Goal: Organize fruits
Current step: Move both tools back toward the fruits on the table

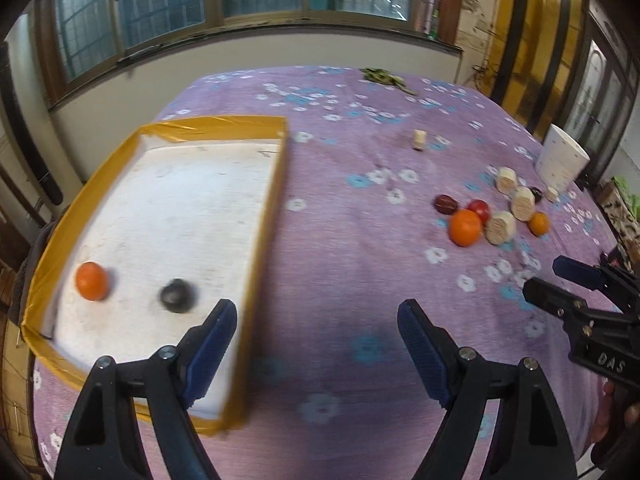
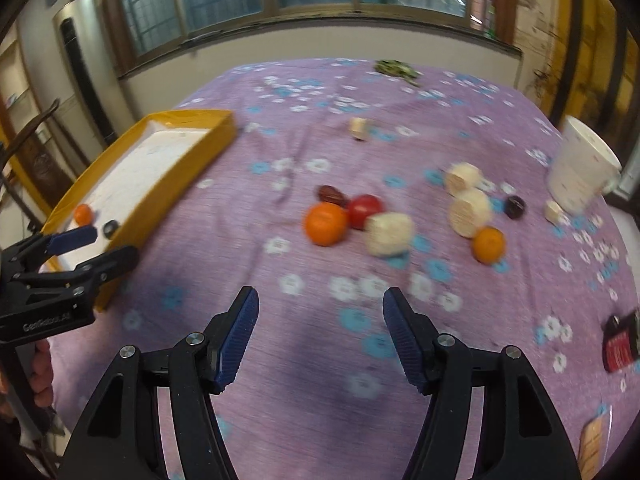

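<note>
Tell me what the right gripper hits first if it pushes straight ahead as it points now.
Probably the large orange or the pale cylinder beside it. The right gripper, jaws open, faces bare purple cloth first; depth is hard to judge.

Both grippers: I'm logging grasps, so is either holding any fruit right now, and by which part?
Nothing is held. The left gripper and the right gripper are both open and empty above the purple flowered tablecloth.

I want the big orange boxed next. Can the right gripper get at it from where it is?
Probably yes. The right gripper is open and empty, with bare cloth between it and the big orange. The red fruit touches the orange's far side, so a finger may nudge it.
</note>
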`<state>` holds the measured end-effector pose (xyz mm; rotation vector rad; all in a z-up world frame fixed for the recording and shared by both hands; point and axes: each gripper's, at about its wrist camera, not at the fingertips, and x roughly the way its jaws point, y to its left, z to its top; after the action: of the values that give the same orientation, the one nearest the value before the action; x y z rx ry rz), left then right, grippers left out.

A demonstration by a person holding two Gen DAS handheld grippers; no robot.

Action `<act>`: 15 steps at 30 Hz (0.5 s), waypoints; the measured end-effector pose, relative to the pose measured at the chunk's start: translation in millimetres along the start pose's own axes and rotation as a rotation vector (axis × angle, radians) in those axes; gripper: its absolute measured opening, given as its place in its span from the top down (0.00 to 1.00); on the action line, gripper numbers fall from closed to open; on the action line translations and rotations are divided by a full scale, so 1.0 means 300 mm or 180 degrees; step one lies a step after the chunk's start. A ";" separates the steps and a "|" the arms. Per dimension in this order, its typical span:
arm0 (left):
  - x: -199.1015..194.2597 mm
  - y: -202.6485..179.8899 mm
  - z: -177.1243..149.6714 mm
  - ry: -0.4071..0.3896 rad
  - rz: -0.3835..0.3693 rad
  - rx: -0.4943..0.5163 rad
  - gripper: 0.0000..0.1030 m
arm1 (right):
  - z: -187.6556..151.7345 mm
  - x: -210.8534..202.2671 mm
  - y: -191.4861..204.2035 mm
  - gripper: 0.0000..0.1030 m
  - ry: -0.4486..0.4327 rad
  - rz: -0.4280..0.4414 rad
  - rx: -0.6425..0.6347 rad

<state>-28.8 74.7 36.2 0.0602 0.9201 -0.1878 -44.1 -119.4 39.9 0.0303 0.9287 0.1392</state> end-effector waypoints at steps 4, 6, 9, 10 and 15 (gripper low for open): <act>0.009 -0.092 0.001 0.0067 -0.0068 0.0148 0.18 | -0.010 0.007 -0.113 0.38 0.0030 -0.0100 0.0178; 0.014 -0.130 0.000 0.0099 -0.0095 0.0202 0.18 | -0.002 0.011 -0.168 0.38 0.0016 -0.0141 0.0265; 0.022 -0.170 0.000 0.0142 -0.0094 0.0284 0.18 | 0.013 0.013 -0.235 0.38 -0.0012 -0.0207 0.0323; 0.023 -0.179 0.000 0.0149 -0.0079 0.0303 0.18 | 0.021 0.016 -0.261 0.38 -0.0014 -0.0207 0.0363; 0.036 -0.199 0.003 0.0204 -0.0057 0.0276 0.18 | 0.060 0.056 -0.284 0.37 0.0053 0.0021 0.0390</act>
<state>-32.9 14.4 29.8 0.1388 0.9765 -0.2436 -10.8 -201.1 30.1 0.1458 0.9529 0.0886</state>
